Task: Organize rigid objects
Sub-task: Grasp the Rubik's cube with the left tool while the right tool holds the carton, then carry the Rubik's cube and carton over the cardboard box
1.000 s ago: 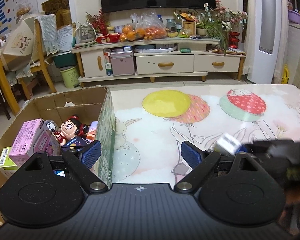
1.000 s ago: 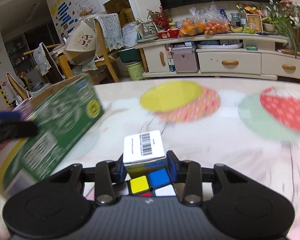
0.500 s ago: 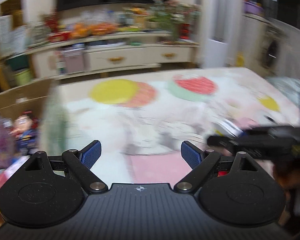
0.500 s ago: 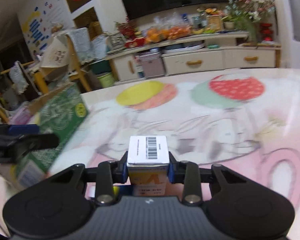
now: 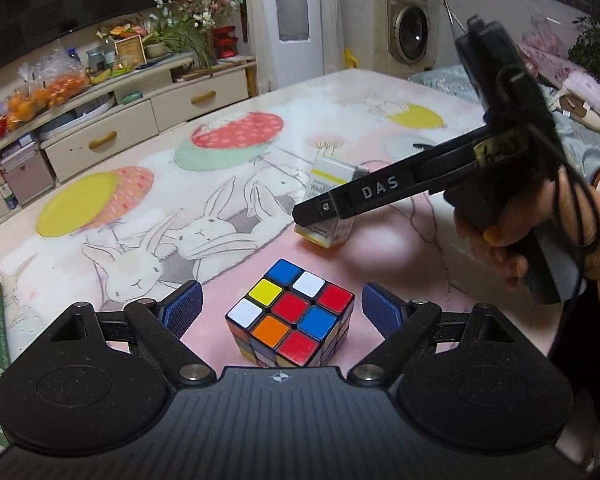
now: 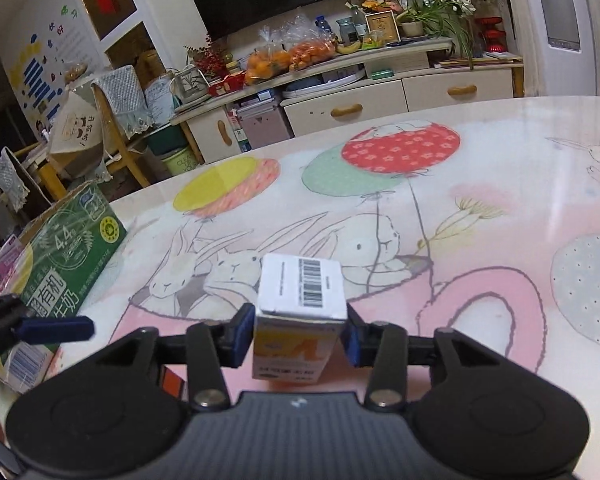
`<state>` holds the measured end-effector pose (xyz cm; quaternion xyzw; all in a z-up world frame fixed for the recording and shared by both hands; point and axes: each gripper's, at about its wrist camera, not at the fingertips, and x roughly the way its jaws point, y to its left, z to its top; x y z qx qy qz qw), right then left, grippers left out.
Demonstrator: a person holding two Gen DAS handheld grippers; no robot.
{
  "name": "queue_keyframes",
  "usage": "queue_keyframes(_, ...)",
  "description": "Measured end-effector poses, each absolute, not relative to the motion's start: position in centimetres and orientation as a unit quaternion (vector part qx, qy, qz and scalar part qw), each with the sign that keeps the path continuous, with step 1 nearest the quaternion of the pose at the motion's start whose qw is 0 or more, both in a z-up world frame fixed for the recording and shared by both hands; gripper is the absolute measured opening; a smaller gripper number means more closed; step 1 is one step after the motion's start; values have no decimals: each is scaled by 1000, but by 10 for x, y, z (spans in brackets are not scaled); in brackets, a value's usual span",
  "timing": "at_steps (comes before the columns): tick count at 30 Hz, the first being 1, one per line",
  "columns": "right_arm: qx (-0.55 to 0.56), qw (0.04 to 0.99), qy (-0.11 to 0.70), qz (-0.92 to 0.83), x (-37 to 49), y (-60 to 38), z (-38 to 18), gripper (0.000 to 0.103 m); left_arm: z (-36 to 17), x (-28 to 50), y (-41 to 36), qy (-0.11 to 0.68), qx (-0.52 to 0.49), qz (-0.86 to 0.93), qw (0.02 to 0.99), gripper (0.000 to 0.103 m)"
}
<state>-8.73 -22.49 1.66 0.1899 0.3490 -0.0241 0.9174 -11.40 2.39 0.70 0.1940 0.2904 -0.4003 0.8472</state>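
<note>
With the right gripper (image 6: 296,338) just opening, pads clear of the upright white-and-yellow barcoded carton (image 6: 300,316) at lower centre, and the left gripper (image 5: 282,312) spread around the multicoloured puzzle cube (image 5: 292,318), both pieces sit on the balloon-printed table (image 6: 420,208), seemingly not yet sorted.

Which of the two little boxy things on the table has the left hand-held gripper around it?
The colourful puzzle cube, sitting between the left hand-held gripper's open pads. The small yellow-and-white carton stands farther off, inside the right hand-held gripper.
</note>
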Motion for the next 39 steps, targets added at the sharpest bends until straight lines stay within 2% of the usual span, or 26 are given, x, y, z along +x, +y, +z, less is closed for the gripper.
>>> queue_keyframes(7,165,922,349,-24,-92,-224,14,56,-11,-98,10,317,188,-380,849,103)
queue_keyframes(10,167,923,345,-26,-92,-225,12,58,-15,-96,6,321,192,-375,848,102)
queue_keyframes(14,167,925,338,-33,-91,-227,13,57,-20,-94,5,331,186,-359,853,87)
queue_keyframes(17,168,927,335,-35,-92,-226,13,51,-17,-94,13,333,179,-349,857,86)
queue_keyframes(19,165,928,332,-37,-91,-225,14,38,-13,-93,19,333,176,-338,862,85)
queue_keyframes(21,158,930,329,-40,-90,-223,17,34,-11,-91,19,335,169,-325,868,84)
queue_keyframes(39,116,937,327,-35,-79,-196,23,34,19,-66,36,351,122,-210,904,84)
